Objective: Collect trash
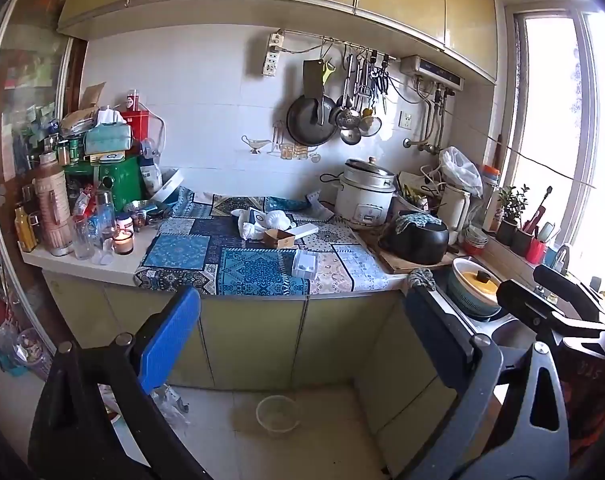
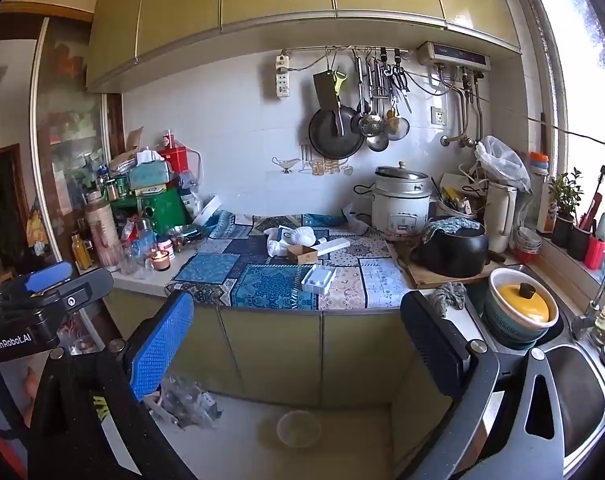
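Trash lies on the patterned blue cloth [image 1: 190, 258] on the counter: crumpled white paper [image 1: 262, 224], a small brown cardboard box [image 1: 279, 238], a long white box [image 1: 302, 231] and a white plastic tray [image 1: 305, 264]. They also show in the right wrist view: paper [image 2: 290, 240], brown box [image 2: 302, 255], tray [image 2: 318, 280]. A clear plastic cup [image 1: 276, 416] and a crumpled clear wrapper [image 1: 170, 404] lie on the floor. My left gripper [image 1: 302, 340] is open and empty, well short of the counter. My right gripper [image 2: 298, 344] is open and empty too.
Bottles, jars and a lit candle [image 1: 123, 242] crowd the counter's left end. A rice cooker [image 1: 364, 196] and black pot [image 1: 416, 238] stand at the right. A bowl with a yellow lid [image 2: 522, 304] sits in the sink [image 2: 582, 392]. Pans and utensils hang on the wall.
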Motion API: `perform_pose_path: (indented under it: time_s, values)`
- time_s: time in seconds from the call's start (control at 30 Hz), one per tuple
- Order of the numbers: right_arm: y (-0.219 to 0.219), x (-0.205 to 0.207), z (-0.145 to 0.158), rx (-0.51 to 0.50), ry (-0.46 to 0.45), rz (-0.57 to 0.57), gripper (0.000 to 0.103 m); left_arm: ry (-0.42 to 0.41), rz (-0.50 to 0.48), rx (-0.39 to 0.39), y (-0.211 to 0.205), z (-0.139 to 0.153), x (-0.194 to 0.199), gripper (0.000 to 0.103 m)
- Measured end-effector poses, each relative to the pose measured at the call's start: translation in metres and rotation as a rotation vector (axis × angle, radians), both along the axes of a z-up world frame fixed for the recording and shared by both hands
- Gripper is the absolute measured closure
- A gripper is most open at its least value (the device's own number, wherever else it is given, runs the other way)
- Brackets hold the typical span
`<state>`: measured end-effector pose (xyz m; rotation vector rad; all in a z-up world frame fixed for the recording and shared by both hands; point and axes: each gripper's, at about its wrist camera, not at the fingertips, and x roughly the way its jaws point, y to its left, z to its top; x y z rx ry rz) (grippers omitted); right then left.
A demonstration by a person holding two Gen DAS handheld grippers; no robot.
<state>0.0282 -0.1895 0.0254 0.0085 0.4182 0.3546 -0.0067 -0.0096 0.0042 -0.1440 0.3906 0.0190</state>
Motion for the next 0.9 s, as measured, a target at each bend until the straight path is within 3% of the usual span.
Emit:
perform_pose_path:
  time_s: [0.9]
  values:
    - [-0.008,0.008,-0.013,0.007,0.073,-0.023,0.0,0.041,-0.025,-0.007,-0.004,-0.016,0.011,0.0]
